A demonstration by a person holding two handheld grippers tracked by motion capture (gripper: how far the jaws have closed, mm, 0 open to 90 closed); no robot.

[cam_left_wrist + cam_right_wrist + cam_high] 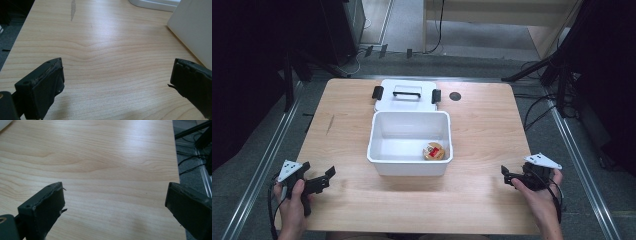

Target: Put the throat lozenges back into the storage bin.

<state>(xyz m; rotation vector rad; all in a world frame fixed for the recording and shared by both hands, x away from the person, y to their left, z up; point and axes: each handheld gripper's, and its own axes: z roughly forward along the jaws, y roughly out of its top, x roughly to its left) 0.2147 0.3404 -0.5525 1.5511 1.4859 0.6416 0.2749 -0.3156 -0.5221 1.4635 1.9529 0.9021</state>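
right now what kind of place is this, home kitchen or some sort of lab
Most likely a lab or recording workspace, not a kitchen. A bare wooden table stands between metal floor rails, with loose cables and black stands around it, and each hand holds a gripper, left gripper and right gripper.

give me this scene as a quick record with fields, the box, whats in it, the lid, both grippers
box: white plastic box, open, in the middle of the wooden table
contents: one small round tub with a red and yellow top, in the box's near right corner
lid: white lid with black handle and clips, flat on the table right behind the box
left hand-held gripper: jaws open, nothing between them, near left of the box
right hand-held gripper: jaws open, nothing between them, near right of the box
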